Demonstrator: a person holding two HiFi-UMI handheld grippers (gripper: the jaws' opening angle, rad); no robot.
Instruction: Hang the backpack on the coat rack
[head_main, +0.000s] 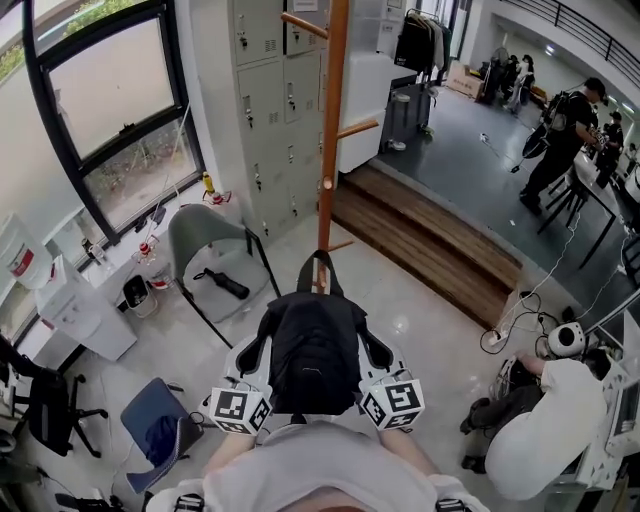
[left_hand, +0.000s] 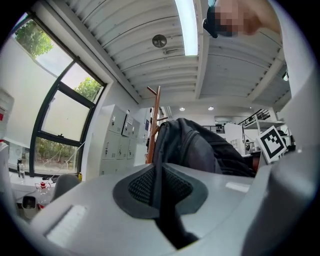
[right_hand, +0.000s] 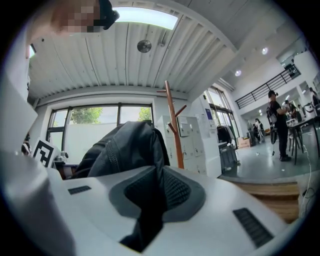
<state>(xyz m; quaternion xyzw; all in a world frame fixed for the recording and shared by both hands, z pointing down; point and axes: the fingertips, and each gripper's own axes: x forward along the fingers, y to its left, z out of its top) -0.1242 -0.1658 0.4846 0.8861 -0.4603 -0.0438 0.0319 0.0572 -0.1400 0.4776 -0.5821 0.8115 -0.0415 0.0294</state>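
Backpack (head_main: 313, 350) long axis 6-to-12 o'clock, top handle (head_main: 320, 268) toward coat rack (head_main: 330, 130) at 12; left claw (head_main: 262, 352), right claw (head_main: 372, 350) clenched on its sides.

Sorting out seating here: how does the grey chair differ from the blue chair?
The grey chair is a pale shell on black legs; the blue chair has a blue seat. The grey chair carries a long black object on its seat; the blue chair shows only a darker patch. The grey chair stands nearer the coat rack than the blue chair. Both are unoccupied.
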